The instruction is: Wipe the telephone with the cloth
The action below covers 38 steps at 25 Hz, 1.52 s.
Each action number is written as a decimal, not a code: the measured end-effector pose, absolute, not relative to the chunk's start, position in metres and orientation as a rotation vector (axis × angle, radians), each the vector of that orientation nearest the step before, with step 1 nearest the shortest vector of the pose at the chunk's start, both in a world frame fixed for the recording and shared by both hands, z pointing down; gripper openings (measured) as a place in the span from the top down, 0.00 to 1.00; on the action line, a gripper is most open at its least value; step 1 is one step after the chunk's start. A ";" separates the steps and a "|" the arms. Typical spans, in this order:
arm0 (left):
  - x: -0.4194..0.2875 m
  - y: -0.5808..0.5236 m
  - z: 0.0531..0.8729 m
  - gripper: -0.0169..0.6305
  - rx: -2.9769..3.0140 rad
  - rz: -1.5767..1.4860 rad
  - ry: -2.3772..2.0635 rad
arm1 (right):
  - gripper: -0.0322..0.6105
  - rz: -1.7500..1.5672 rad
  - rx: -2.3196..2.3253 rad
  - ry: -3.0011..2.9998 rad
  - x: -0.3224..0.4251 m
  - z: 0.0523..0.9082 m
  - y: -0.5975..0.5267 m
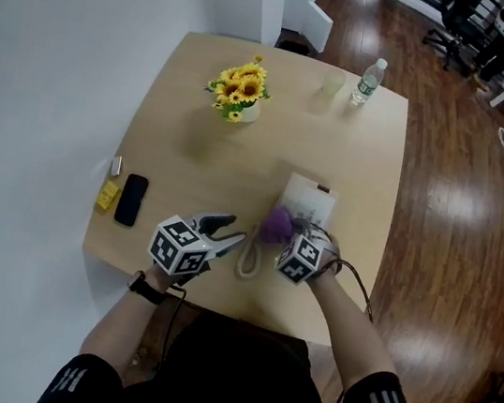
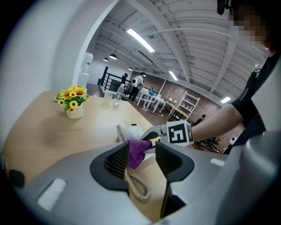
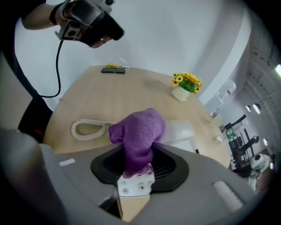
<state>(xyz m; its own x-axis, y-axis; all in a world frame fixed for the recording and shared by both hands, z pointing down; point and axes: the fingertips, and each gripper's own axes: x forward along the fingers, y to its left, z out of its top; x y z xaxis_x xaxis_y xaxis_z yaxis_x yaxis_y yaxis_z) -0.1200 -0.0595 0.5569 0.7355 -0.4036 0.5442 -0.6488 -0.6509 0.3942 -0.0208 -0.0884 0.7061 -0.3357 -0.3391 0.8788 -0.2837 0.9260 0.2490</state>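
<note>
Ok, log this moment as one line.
right gripper: shut on purple cloth | cloth: over telephone, contact unclear | left gripper: open, empty, near coiled cord

Purple cloth [image 3: 139, 132], bunched, clamped in right tongs [image 3: 138, 166] over white telephone [image 1: 307, 198].

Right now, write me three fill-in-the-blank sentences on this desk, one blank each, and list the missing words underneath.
1. The right gripper is shut on a cloth whose colour is ____.
2. The left gripper has its jaws open and holds ____.
3. The flowers standing on the table are ____ in colour.

Missing words: purple; nothing; yellow.
</note>
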 end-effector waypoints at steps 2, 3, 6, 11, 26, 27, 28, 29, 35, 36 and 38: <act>-0.117 -0.059 0.558 0.69 2.357 0.561 -0.780 | 0.72 -0.064 0.414 -1.928 -0.022 0.716 -0.071; -0.116 -0.059 0.560 0.69 2.354 0.567 -0.777 | 0.72 -0.069 0.390 -1.923 -0.023 0.721 -0.062; -0.115 -0.061 0.566 0.69 2.339 0.585 -0.767 | 0.72 -0.044 0.310 -1.918 -0.027 0.733 -0.038; -0.107 -0.069 0.579 0.69 2.298 0.592 -0.733 | 0.72 0.054 0.250 -1.973 -0.031 0.730 -0.009; -0.039 -0.134 0.676 0.69 2.025 0.631 -0.499 | 0.72 0.431 0.771 -2.153 0.101 0.660 -0.020; -0.037 -0.137 0.682 0.69 2.014 0.643 -0.499 | 0.72 0.447 0.801 -2.156 0.107 0.657 -0.022; -0.036 -0.139 0.687 0.69 2.005 0.655 -0.499 | 0.72 0.465 0.826 -2.162 0.113 0.655 -0.023; -0.035 -0.140 0.692 0.69 1.997 0.667 -0.496 | 0.72 0.481 0.847 -2.167 0.118 0.653 -0.024; -0.027 -0.140 0.709 0.68 1.931 0.652 -0.422 | 0.72 0.505 0.908 -2.171 0.140 0.651 -0.030; -0.024 -0.140 0.709 0.68 1.921 0.635 -0.399 | 0.72 0.507 0.916 -2.171 0.143 0.650 -0.032; -0.020 -0.141 0.710 0.68 1.899 0.596 -0.358 | 0.72 0.510 0.927 -2.171 0.146 0.650 -0.036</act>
